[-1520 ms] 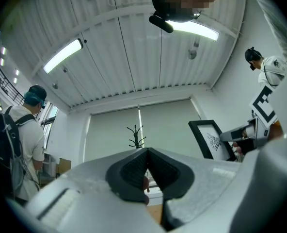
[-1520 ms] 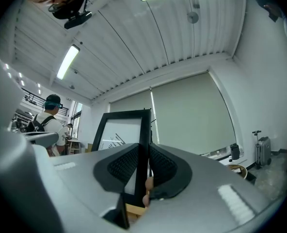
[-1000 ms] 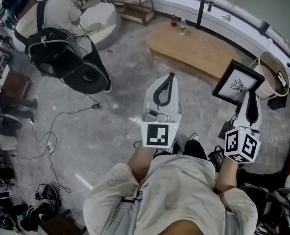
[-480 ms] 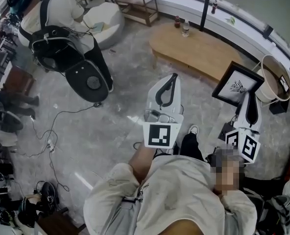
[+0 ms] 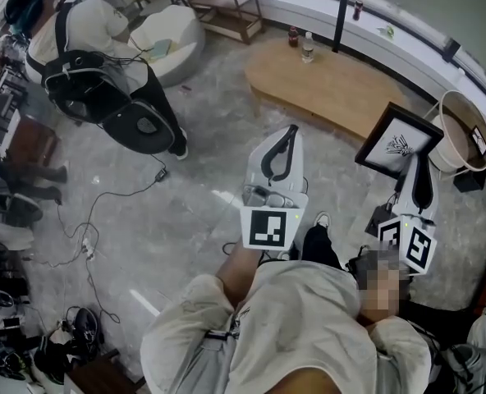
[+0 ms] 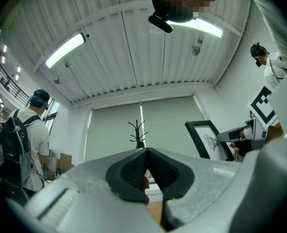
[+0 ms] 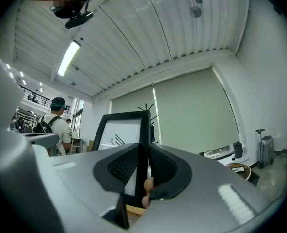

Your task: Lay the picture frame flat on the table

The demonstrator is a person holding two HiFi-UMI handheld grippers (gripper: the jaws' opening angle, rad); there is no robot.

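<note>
In the head view, both forearms are stretched forward from the person's body. The left claw (image 5: 281,142) and the right claw (image 5: 417,171) are pointed ahead over the grey floor. The picture frame (image 5: 397,141) is held in the air at the right claw's tips. It is tilted, with its white print turned up toward the camera. It is carried just beside the near right end of the wooden worktop (image 5: 325,80) and is not lying on it. Two bottles (image 5: 307,46) are stood at the worktop's far edge. A round tub (image 5: 455,115) is seen just right of the frame; a small dark-edged item (image 5: 475,135) lies inside it, too small to be named.

In the left gripper view, the left claw (image 6: 146,152) is seen with its tips closed together and nothing between the pads. The frame (image 6: 209,140) is seen upright to the right.

In the right gripper view, the right claw (image 7: 143,152) is clamped on the frame's (image 7: 117,132) black right edge, which is gripped between the two pads. The tub (image 7: 240,169) is seen low at the right.
</note>
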